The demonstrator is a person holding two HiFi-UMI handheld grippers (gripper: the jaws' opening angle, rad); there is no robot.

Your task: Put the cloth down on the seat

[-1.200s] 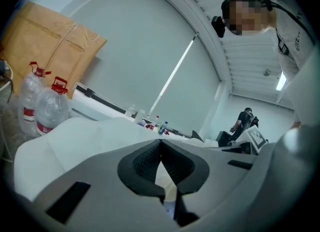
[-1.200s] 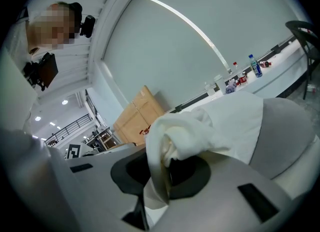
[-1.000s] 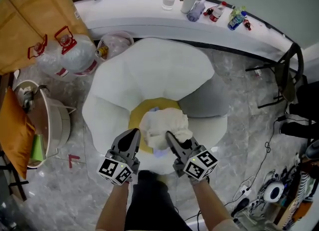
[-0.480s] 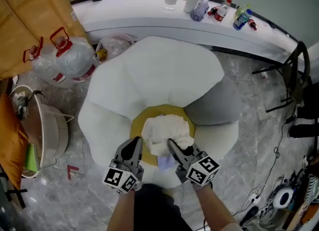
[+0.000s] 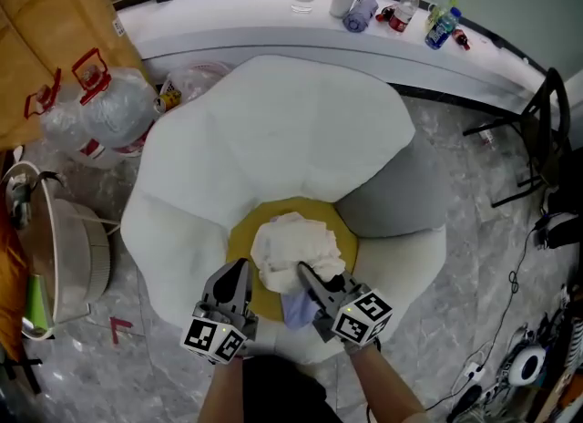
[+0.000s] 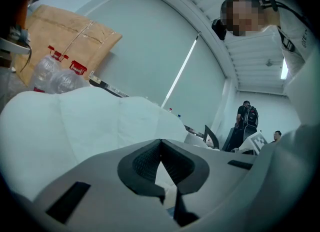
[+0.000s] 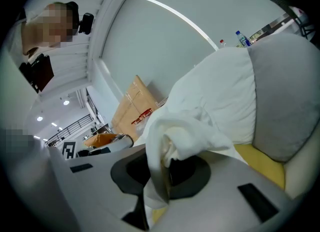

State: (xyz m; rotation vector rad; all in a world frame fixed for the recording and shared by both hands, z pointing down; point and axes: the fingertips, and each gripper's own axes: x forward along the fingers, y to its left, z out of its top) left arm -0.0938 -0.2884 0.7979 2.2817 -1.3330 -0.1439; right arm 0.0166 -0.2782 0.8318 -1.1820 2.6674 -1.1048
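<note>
Cloth (image 5: 296, 250): white and bunched, lower centre of the head view; its bulk rests on the seat and you pinch one fold.
Right gripper (image 5: 308, 275): your jaws are clamped narrow on that fold, so the cloth is not yet released.
Left gripper (image 5: 239, 271): jaws together with nothing in them; it hangs just beside the cloth, seemingly spare.
Yellow seat (image 5: 241, 239): round pad under the cloth, your target; you likely need only let go.
White petal cushions (image 5: 291, 129): these ring the seat, upper centre.
Ledge with bottles (image 5: 228, 34): top of frame, well apart.
</note>
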